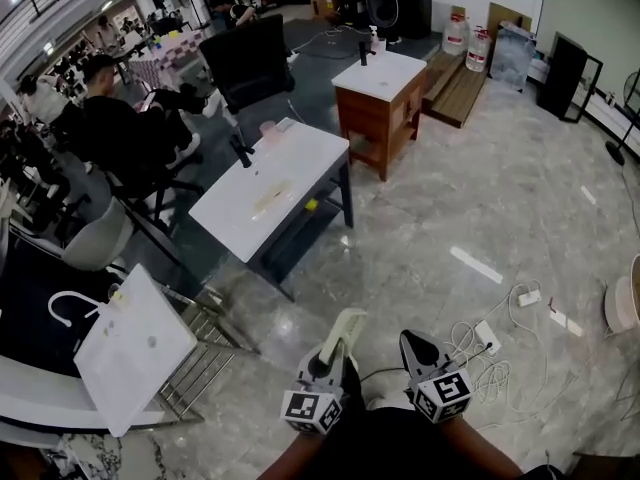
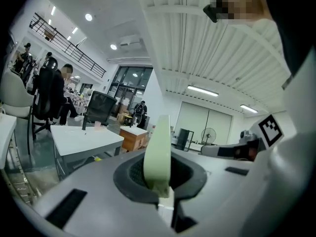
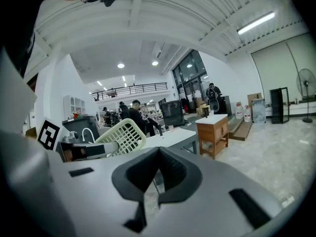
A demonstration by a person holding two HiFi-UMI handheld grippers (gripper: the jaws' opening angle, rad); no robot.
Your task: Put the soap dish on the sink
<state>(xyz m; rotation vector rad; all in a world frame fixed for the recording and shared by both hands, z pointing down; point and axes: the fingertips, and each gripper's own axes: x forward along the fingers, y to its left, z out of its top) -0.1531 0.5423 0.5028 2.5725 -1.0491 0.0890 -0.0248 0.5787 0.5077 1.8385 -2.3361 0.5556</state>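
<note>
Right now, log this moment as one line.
left gripper: shut on soap dish | right gripper: shut, empty | soap dish: carried, not placed

Left tongs (image 1: 332, 360) and right tongs (image 1: 410, 340) are grey-black, with black-and-white marker cubes (image 1: 312, 409).

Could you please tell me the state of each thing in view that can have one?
Soap dish: held on edge in the air, not on any sink.
Left hand-held gripper: shut on the soap dish.
Right hand-held gripper: shut, empty.
Dark-framed sink: level, no soap dish on it.
Wooden-cabinet sink: level, upright.
White basin: tilted on a metal rack.
</note>
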